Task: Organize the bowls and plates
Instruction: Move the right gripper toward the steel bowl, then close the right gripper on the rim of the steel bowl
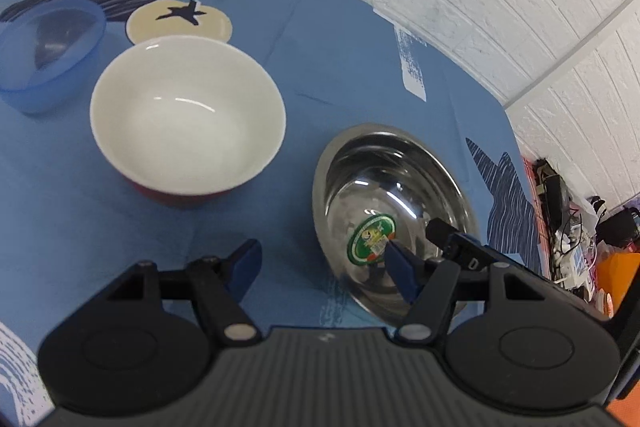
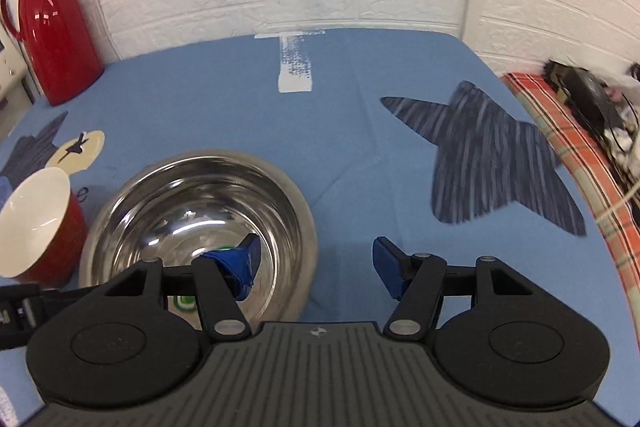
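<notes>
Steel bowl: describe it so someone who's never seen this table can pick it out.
On the blue tablecloth, look just right of the red bowl with the white inside, toward the near edge. The steel bowl is the only shiny metal one, wide-rimmed, with a round green sticker in its bottom; the third bowl, at far left, is translucent blue plastic.

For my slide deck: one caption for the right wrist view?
Open right gripper straddles steel bowl's rim beside red bowl.
</notes>
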`<state>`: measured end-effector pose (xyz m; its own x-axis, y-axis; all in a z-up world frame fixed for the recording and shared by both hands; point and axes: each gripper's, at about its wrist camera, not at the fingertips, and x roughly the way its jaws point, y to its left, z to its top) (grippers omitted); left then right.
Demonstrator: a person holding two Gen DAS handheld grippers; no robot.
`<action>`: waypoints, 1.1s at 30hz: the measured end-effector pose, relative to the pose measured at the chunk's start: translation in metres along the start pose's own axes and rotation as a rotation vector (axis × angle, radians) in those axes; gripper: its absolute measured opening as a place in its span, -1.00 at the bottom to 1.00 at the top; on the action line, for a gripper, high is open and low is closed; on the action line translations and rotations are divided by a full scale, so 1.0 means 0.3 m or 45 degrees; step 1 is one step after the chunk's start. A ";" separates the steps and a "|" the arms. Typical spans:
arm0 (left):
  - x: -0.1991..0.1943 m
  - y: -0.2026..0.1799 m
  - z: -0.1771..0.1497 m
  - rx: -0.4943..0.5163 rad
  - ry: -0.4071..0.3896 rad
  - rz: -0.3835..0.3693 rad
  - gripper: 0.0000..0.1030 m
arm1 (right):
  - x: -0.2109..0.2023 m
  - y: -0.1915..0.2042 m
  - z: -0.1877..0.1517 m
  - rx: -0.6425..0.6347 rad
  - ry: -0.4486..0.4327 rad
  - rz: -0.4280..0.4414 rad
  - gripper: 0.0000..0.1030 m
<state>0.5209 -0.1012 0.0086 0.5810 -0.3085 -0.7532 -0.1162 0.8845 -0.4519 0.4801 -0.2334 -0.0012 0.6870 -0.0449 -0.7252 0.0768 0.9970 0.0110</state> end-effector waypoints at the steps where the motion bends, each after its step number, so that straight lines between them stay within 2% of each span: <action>1: 0.007 -0.005 0.004 0.012 -0.005 0.014 0.31 | 0.018 0.013 0.007 -0.026 0.010 -0.010 -0.07; 5: 0.037 0.000 0.013 0.008 0.018 0.013 0.31 | 0.066 0.052 0.016 -0.134 0.036 -0.051 -0.07; 12: 0.054 0.006 0.018 0.012 0.020 0.021 0.26 | 0.081 0.058 0.020 -0.131 0.029 -0.051 -0.08; 13: 0.053 0.005 0.017 0.016 0.023 0.021 0.15 | 0.080 0.051 0.017 -0.103 0.033 -0.030 -0.10; 15: 0.053 -0.001 0.012 0.050 0.033 0.025 -0.19 | 0.077 0.035 0.004 -0.032 0.034 0.045 -0.16; 16: 0.055 -0.006 0.009 0.082 0.049 0.031 -0.35 | 0.070 0.036 -0.003 -0.021 0.026 0.047 -0.20; 17: 0.056 -0.006 0.009 0.097 0.068 0.007 -0.44 | 0.062 0.041 -0.010 -0.026 0.016 0.043 -0.30; 18: 0.050 -0.003 0.010 0.093 0.087 -0.025 -0.62 | 0.054 0.044 -0.016 -0.023 0.019 0.052 -0.44; 19: 0.040 -0.005 0.007 0.096 0.097 -0.024 -0.66 | 0.045 0.049 -0.022 -0.022 0.034 0.056 -0.46; 22: 0.002 -0.007 -0.016 0.147 0.098 -0.014 -0.68 | 0.012 0.057 -0.052 -0.043 0.064 0.061 -0.48; 26: -0.085 0.015 -0.087 0.210 0.159 -0.054 -0.73 | -0.075 0.048 -0.128 -0.025 0.083 0.103 -0.47; 33: -0.313 0.139 -0.299 0.358 0.293 -0.180 -0.73 | -0.349 0.073 -0.368 -0.039 0.033 0.191 -0.45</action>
<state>0.3892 -0.0667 0.0175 0.3762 -0.4761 -0.7949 0.1959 0.8793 -0.4340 0.3302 -0.1997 -0.0010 0.6702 0.1061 -0.7346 -0.0476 0.9938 0.1001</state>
